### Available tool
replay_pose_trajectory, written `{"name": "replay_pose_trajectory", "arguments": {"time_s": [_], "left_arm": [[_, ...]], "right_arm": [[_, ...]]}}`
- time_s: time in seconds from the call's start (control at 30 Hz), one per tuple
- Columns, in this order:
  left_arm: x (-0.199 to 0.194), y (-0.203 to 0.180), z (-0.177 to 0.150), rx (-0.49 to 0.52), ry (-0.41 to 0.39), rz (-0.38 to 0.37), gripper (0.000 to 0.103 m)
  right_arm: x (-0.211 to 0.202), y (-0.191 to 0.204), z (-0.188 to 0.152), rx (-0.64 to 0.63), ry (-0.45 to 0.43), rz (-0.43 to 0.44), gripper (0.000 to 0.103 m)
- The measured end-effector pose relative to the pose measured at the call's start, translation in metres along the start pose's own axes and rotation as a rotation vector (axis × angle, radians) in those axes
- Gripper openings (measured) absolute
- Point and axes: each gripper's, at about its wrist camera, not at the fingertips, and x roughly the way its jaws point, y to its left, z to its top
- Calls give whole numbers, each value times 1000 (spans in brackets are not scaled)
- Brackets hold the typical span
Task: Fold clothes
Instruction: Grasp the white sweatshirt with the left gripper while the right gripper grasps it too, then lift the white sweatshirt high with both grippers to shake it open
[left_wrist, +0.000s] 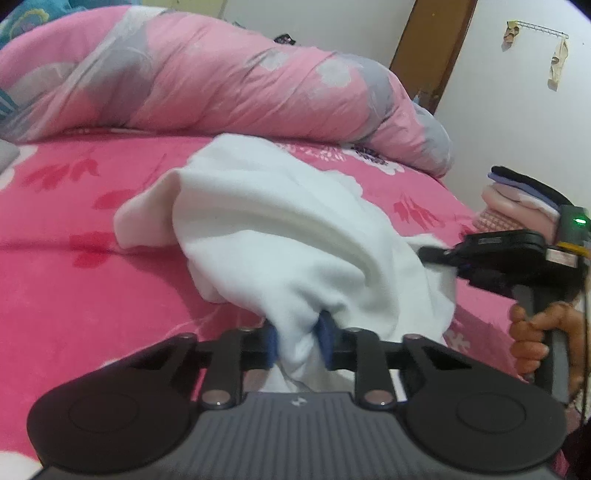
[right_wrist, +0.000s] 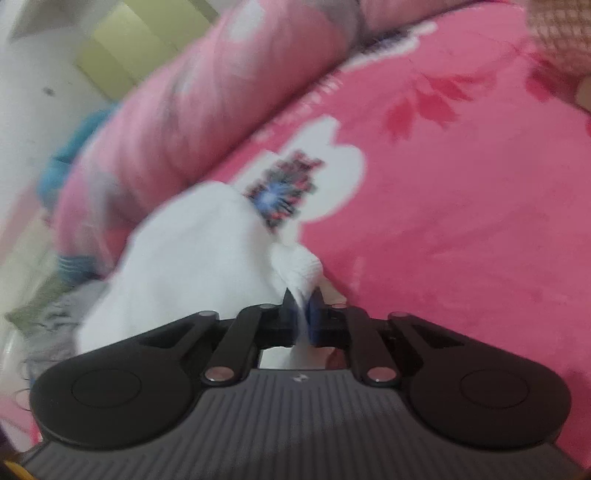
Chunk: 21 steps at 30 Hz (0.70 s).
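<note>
White garment spans both grips — left gripper and right gripper each clamp an edge; bulk trails ahead.

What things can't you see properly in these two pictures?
- White garment: what kind it is; bunched up in both views, its near end hidden behind the left gripper.
- Right wrist view: everything is motion-blurred, so the printed patch is unreadable.
- Stack of folded clothes: partly hidden behind the right gripper in the left wrist view.
- Person: only a hand, cut off by the edge.
</note>
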Motion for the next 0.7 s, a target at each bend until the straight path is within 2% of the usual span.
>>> {"name": "replay_pose_trajectory", "arguments": {"time_s": [0.2, 0.4, 0.53, 0.63, 0.7], "left_arm": [[-24, 0, -10, 37, -43, 10, 15], [-73, 22, -17, -5, -98, 32, 14], [-107, 50, -24, -65, -128, 92, 6], [-128, 71, -32, -102, -143, 133, 5], [-145, 81, -37, -120, -157, 142, 6]], "right_arm": [[-66, 46, -16, -180, -136, 187, 4], [-134, 96, -41, -337, -161, 389, 4], [-162, 135, -64, -424, -120, 534, 4], [-164, 163, -89, -469, -33, 630, 4], [-153, 180, -108, -503, 39, 658, 4]]}}
